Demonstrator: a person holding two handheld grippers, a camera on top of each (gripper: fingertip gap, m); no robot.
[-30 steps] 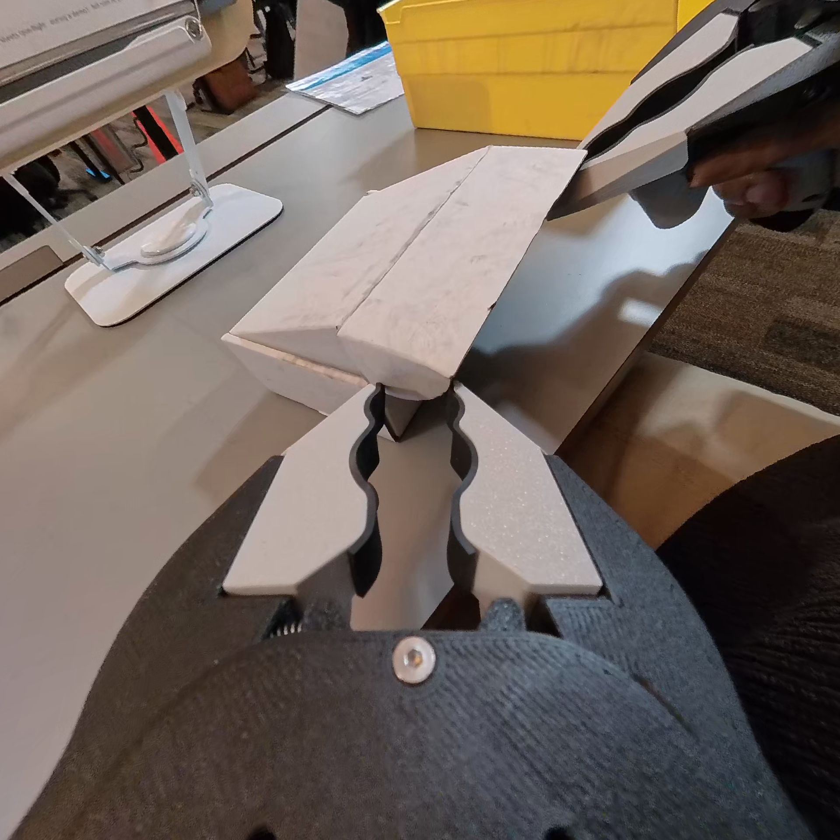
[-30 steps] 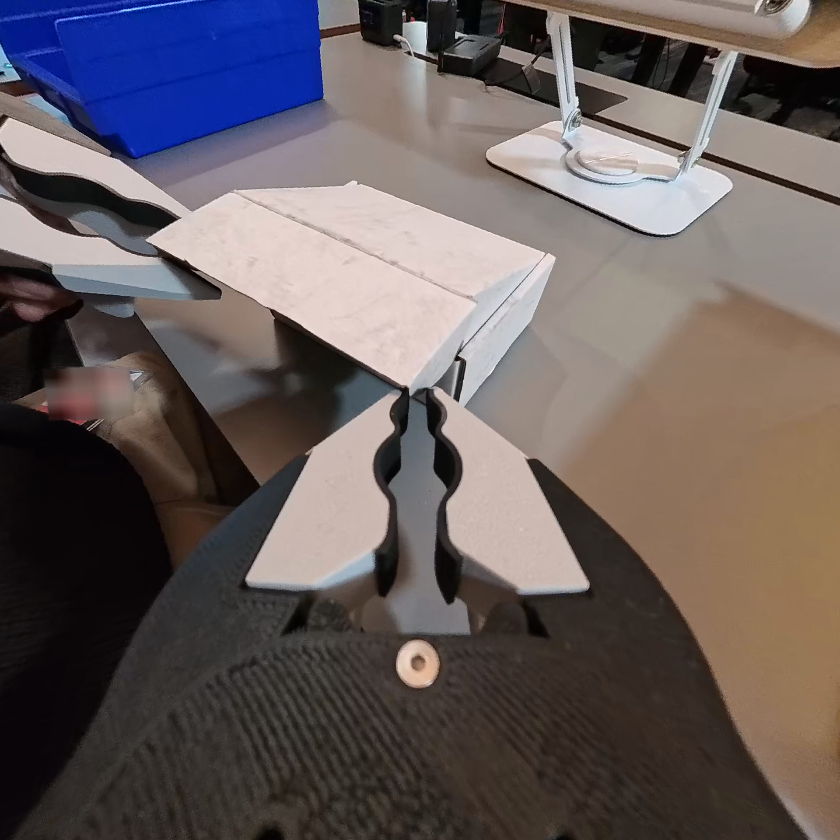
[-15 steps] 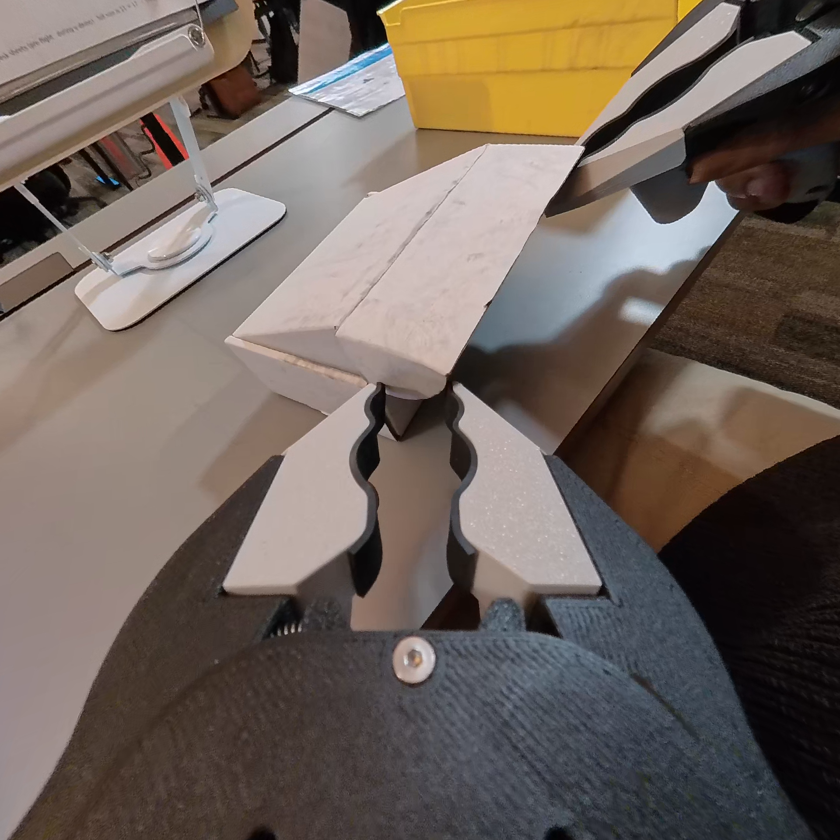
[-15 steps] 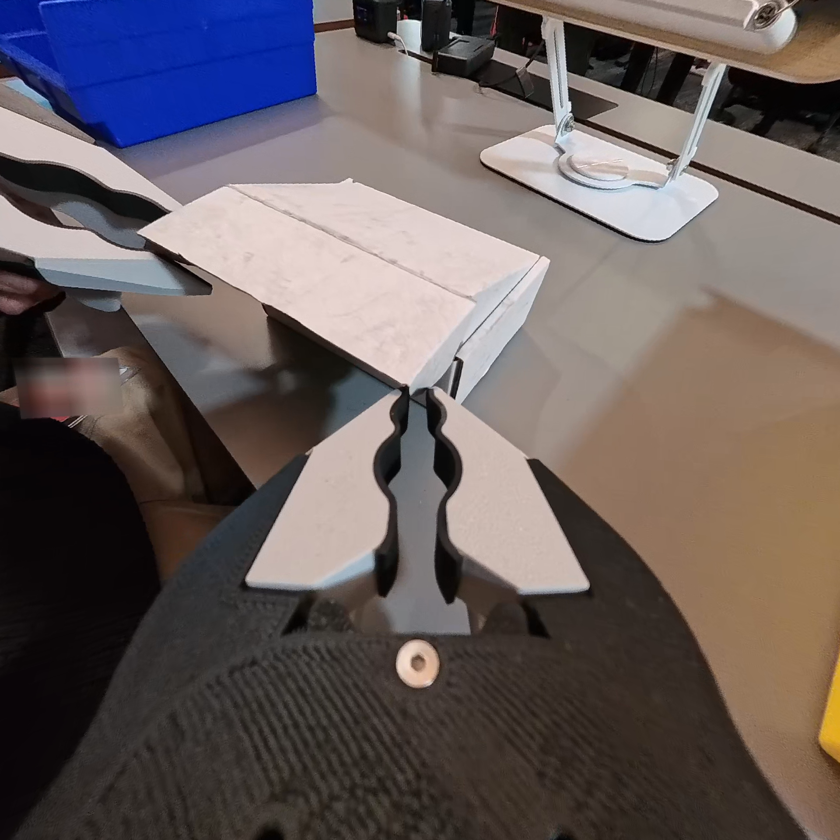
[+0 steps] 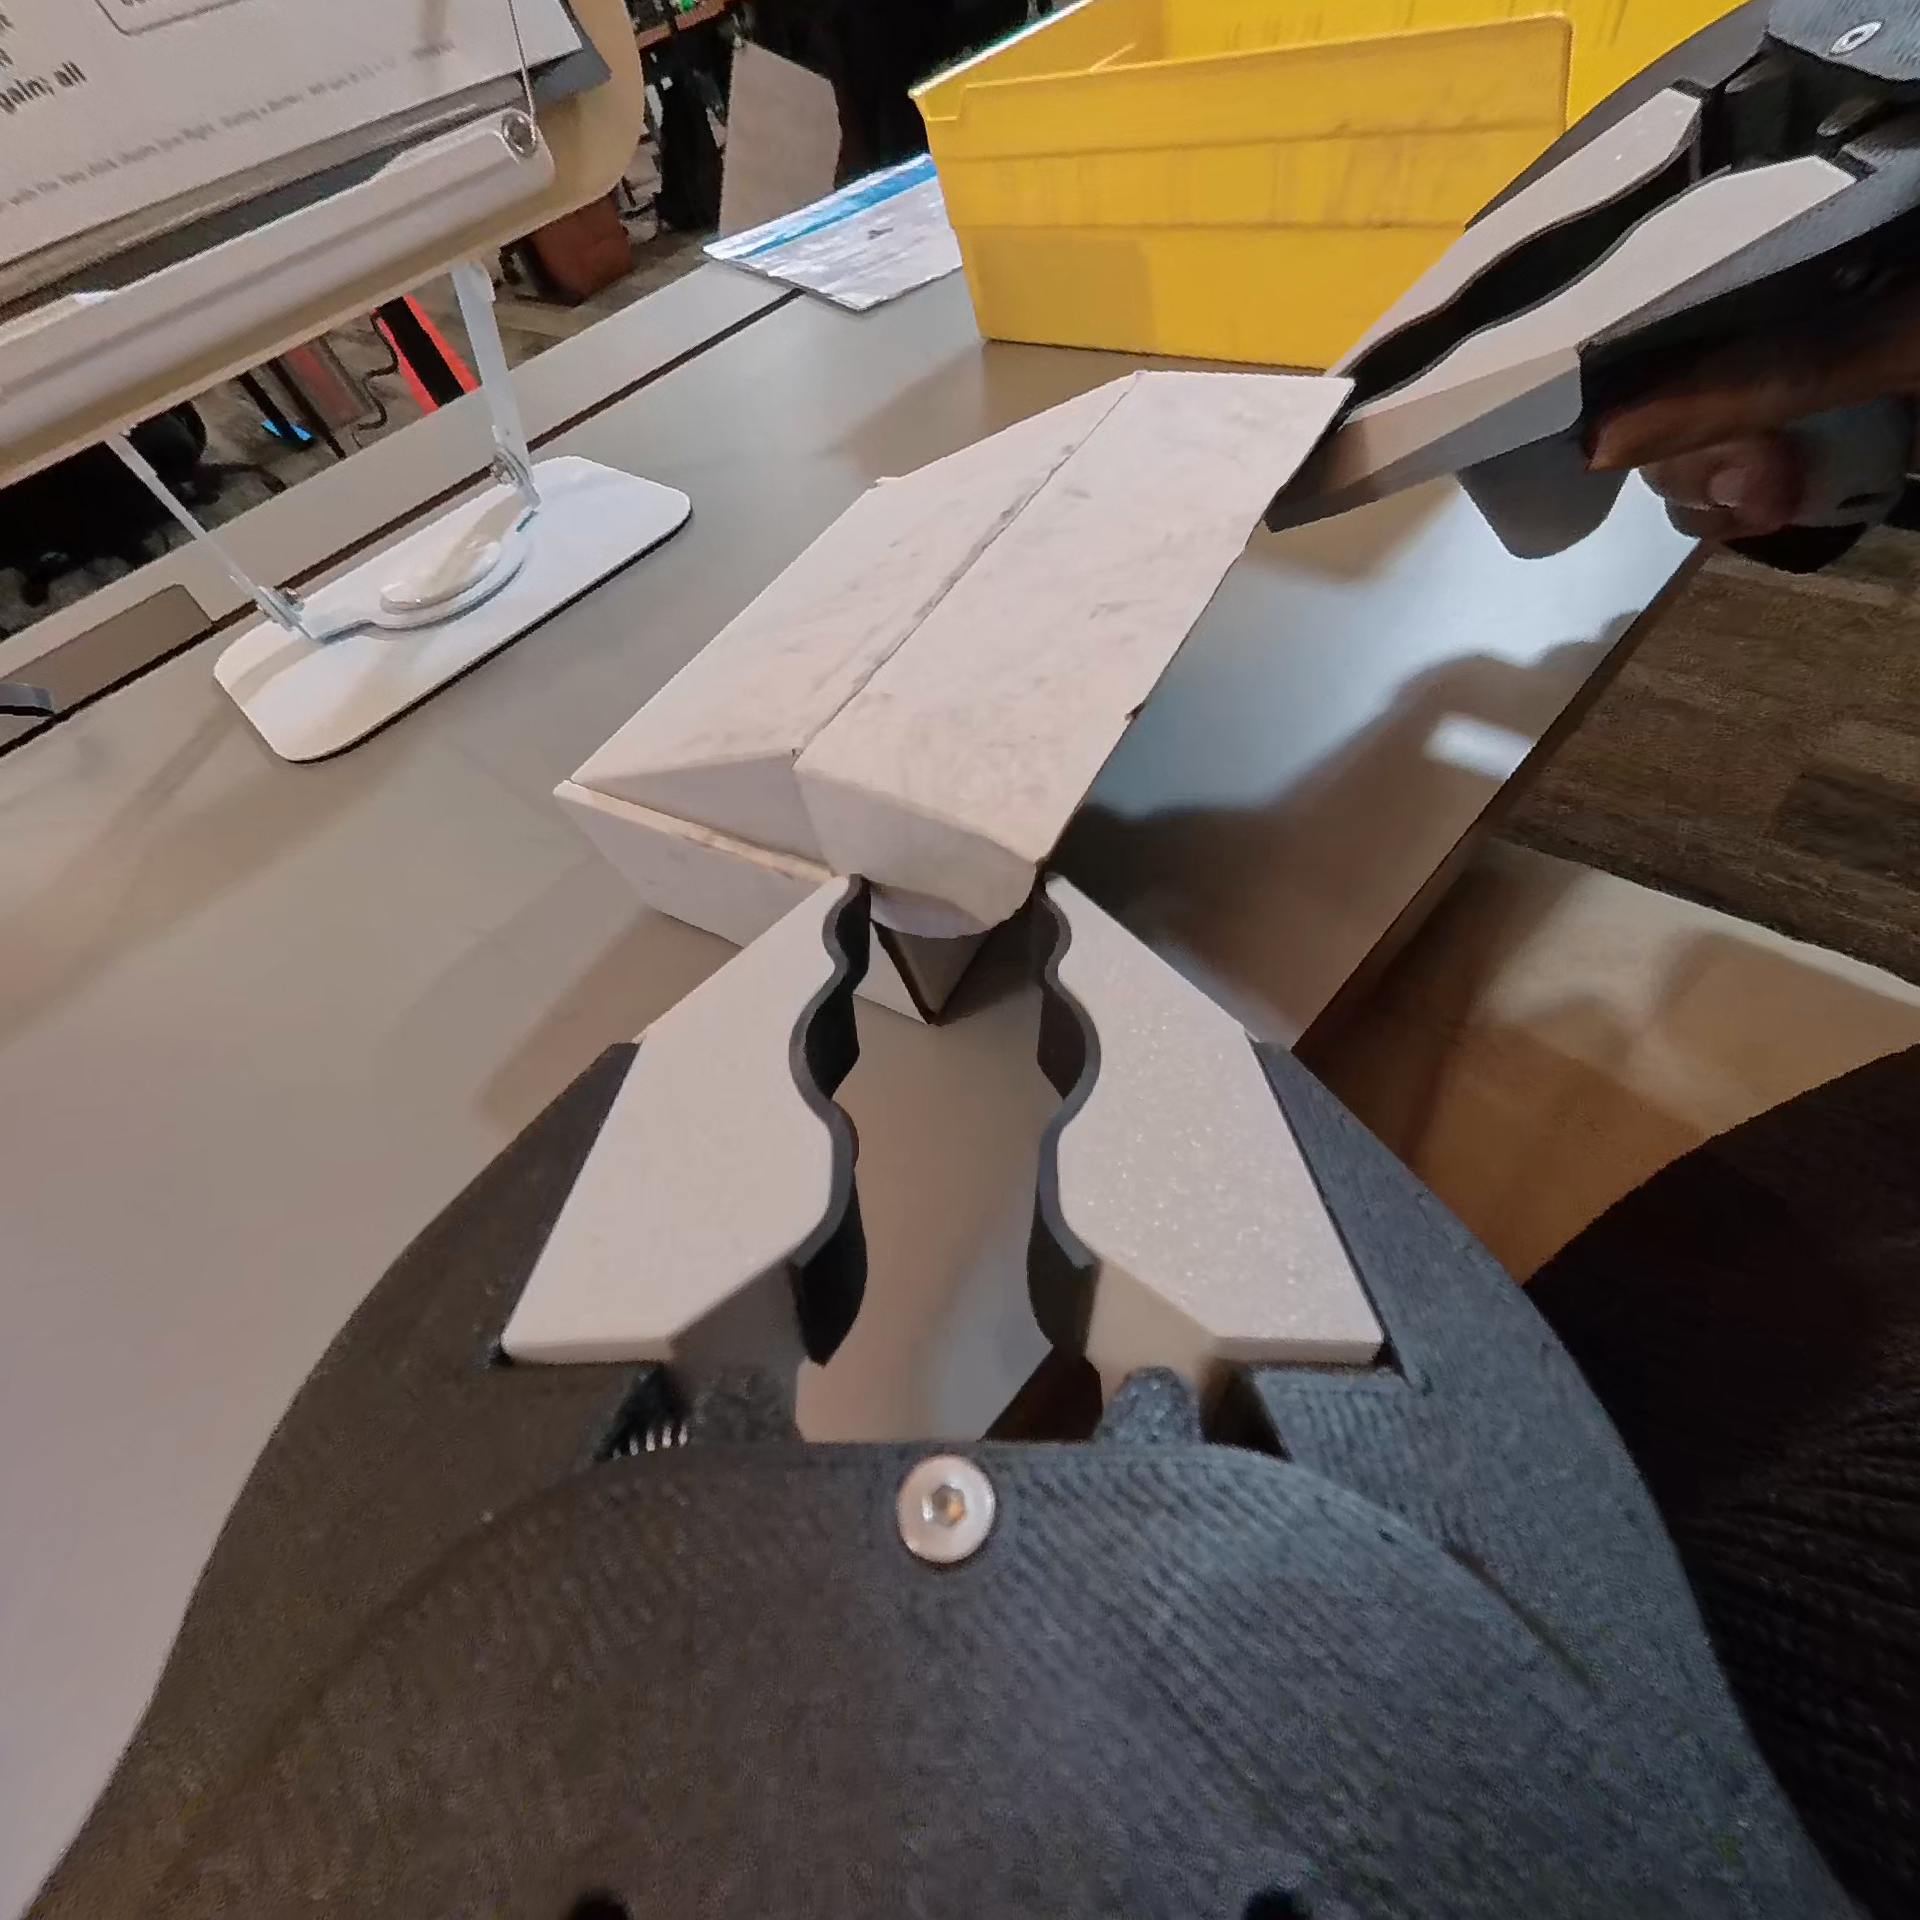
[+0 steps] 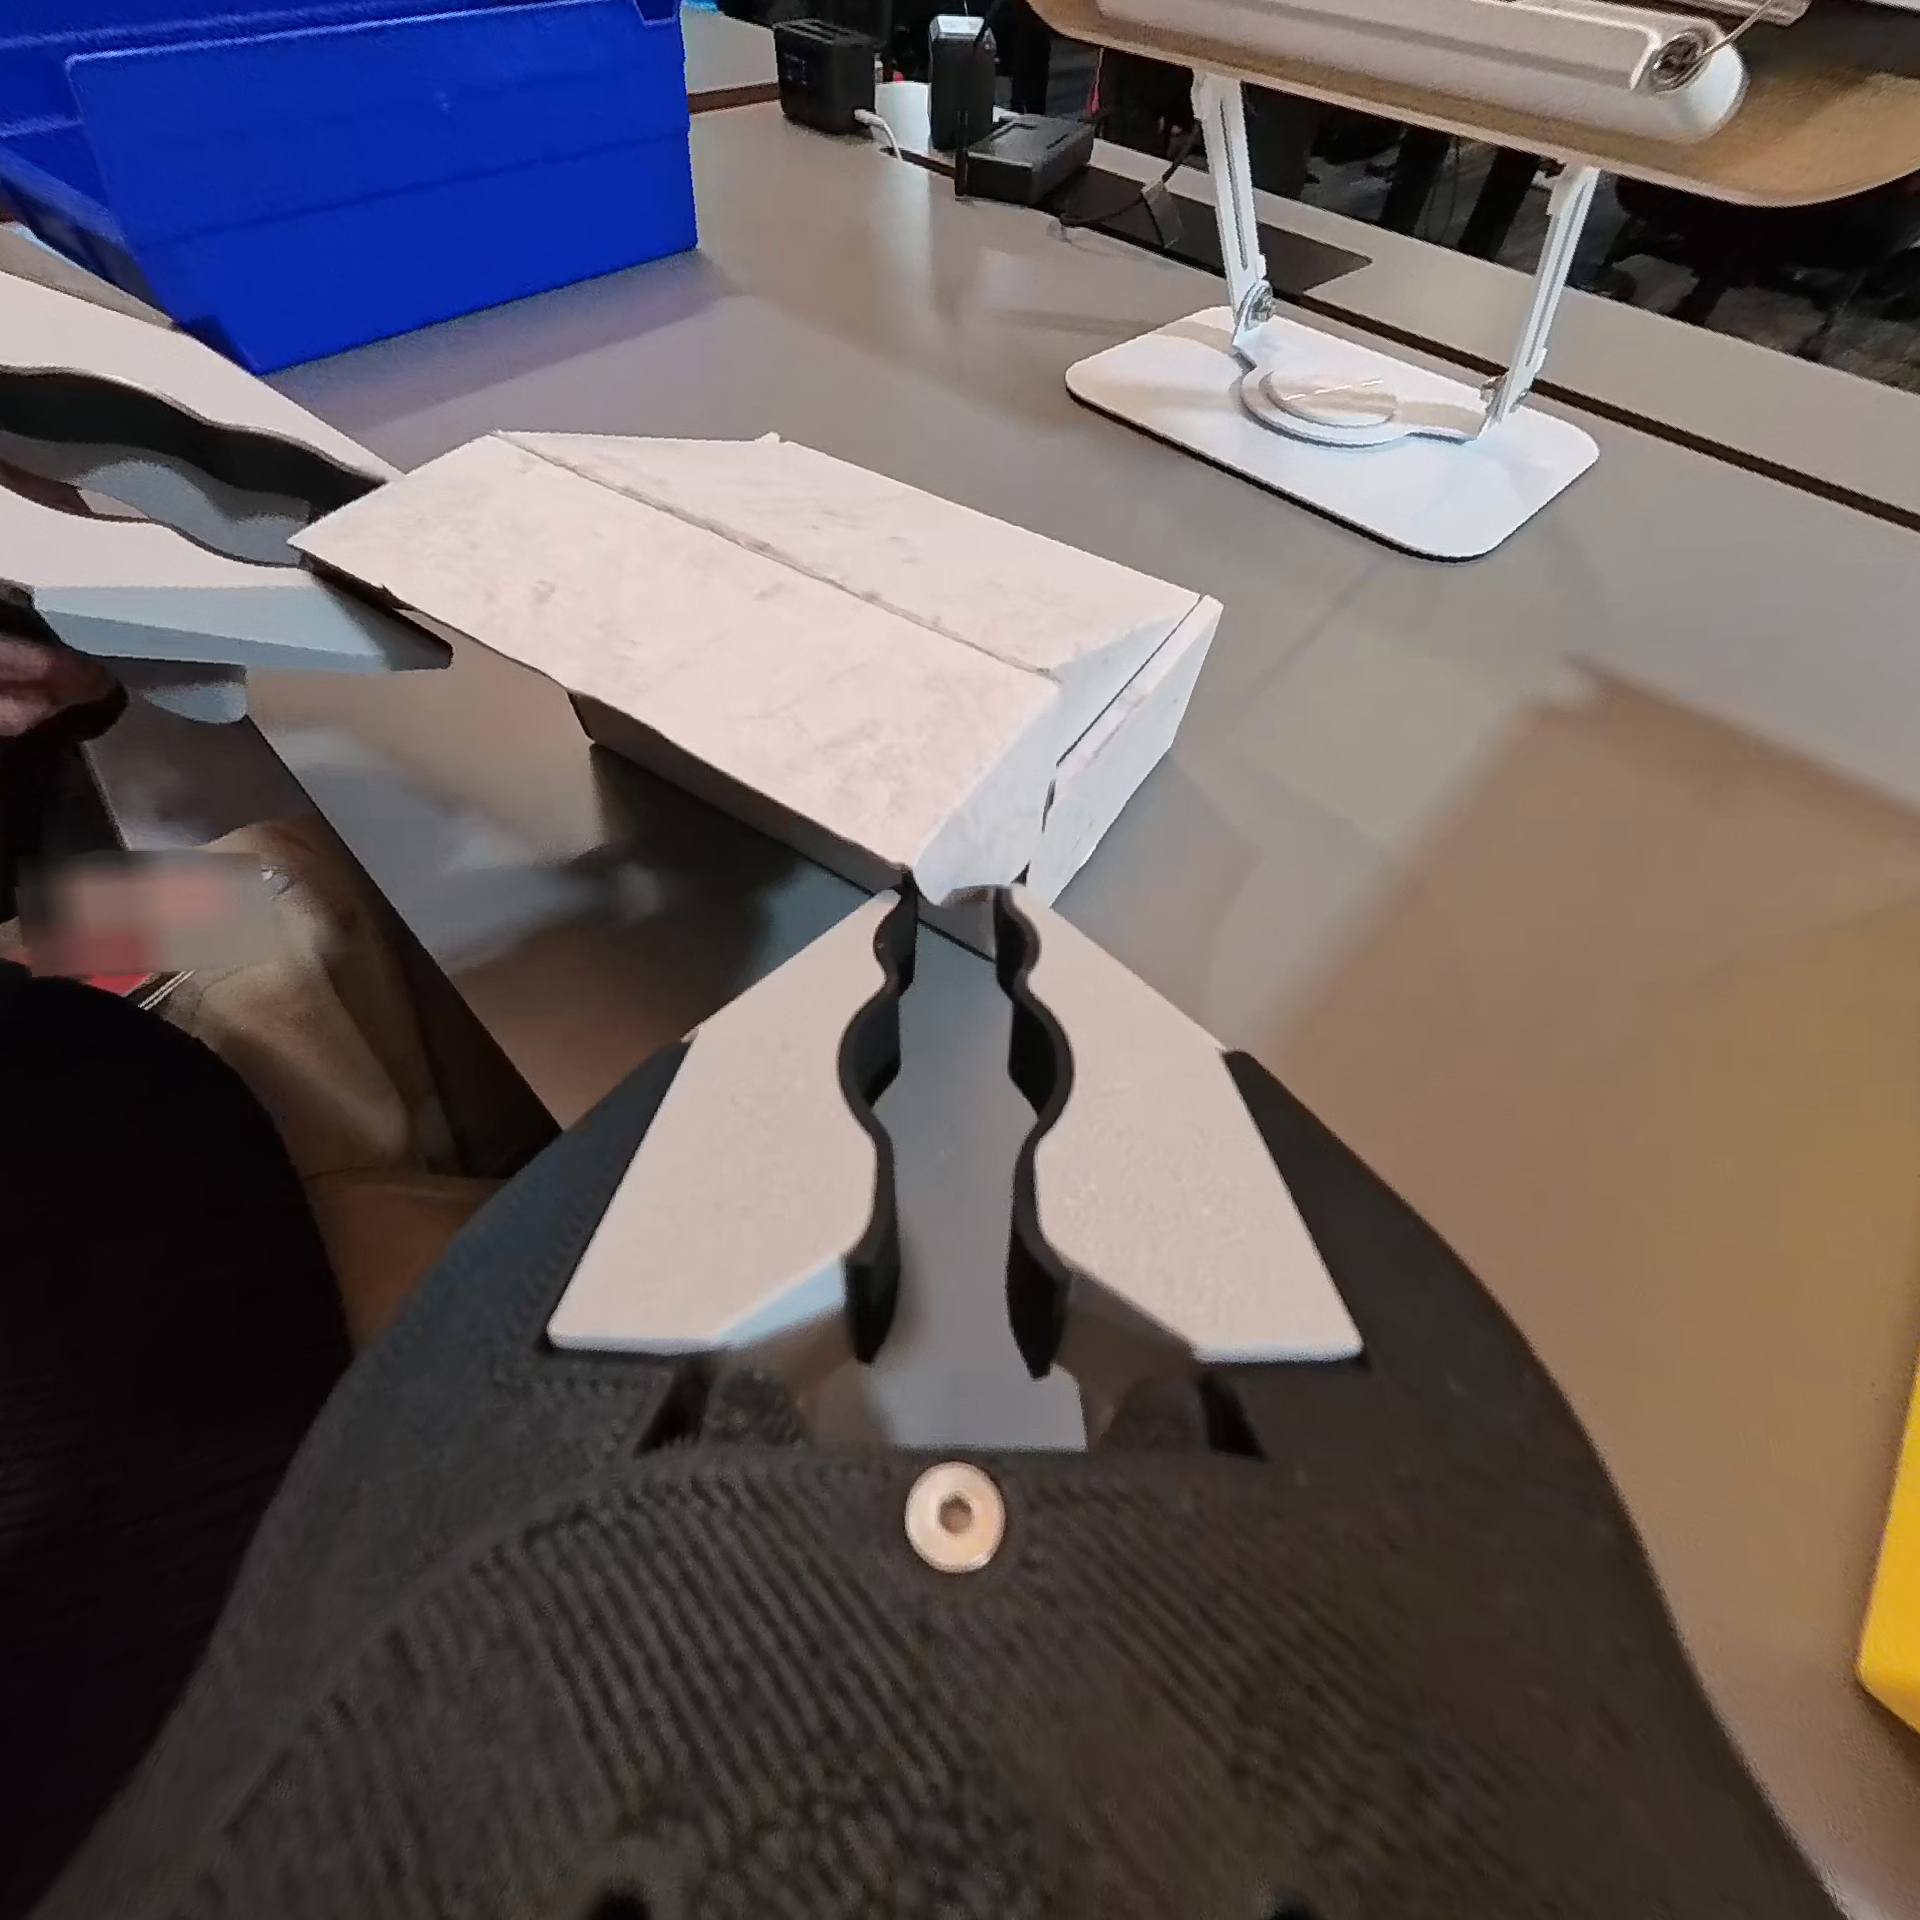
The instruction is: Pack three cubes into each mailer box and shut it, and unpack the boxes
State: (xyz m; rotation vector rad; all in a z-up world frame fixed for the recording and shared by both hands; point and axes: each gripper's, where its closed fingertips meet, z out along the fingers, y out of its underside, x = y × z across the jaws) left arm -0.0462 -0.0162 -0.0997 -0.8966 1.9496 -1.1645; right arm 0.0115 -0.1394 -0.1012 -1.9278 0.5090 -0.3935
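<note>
The white mailer box (image 5: 831, 665) sits on the grey table (image 5: 260, 1091) near its front edge, directly ahead of both grippers. Its front flap (image 5: 1039, 623) sticks out unlatched towards the person, raised clear of the table. The long axis of the box and flap runs from one gripper to the other.

The left gripper (image 5: 940, 914) has the flap's near corner between its fingertips, jaws at a middling gap; whether they press the cardboard I cannot tell. The right gripper (image 6: 951, 902) meets the opposite corner, jaws narrow, and the same doubt holds there. Each tool is nearest its own end, so neither needs to cross over.

The flap's free edge points back at the person. Lifting it would swing the lid up and away from both tools — lowering and tucking it would shut the box. No cubes show, so which is meant is unclear.

A yellow bin (image 5: 1247, 197) stands beyond the right gripper and a blue bin (image 6: 395, 177) beyond the left.
</note>
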